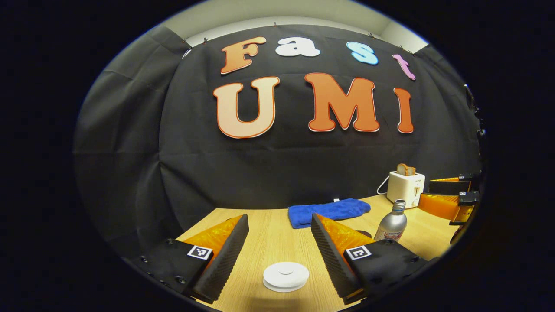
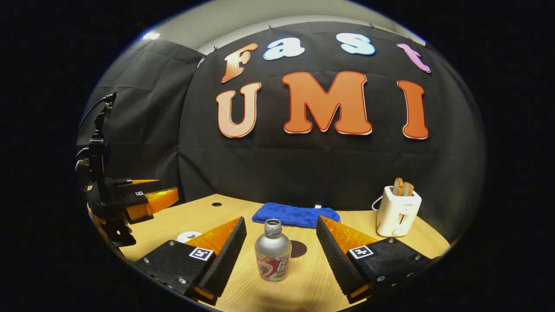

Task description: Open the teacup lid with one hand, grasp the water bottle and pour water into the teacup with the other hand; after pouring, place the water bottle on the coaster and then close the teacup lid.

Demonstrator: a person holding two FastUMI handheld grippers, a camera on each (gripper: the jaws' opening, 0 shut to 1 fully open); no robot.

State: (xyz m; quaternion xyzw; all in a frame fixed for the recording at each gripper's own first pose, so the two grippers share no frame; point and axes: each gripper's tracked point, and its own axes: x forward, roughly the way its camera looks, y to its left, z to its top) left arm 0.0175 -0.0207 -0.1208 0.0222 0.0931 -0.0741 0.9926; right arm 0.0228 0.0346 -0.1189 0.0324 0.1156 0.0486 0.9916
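In the left gripper view, the left gripper [image 1: 279, 242] is held released above the counter [image 1: 269, 229], with the white teacup lid [image 1: 285, 276] lying flat directly ahead and below, framed between its spread fingers. The water bottle [image 1: 391, 224] is seen upright off to the right, near the right gripper [image 1: 451, 201].

In the right gripper view, the right gripper [image 2: 281, 247] is likewise released, and the silver, uncapped bottle is centred upright between its fingers, untouched. The lid is glimpsed well to the left.
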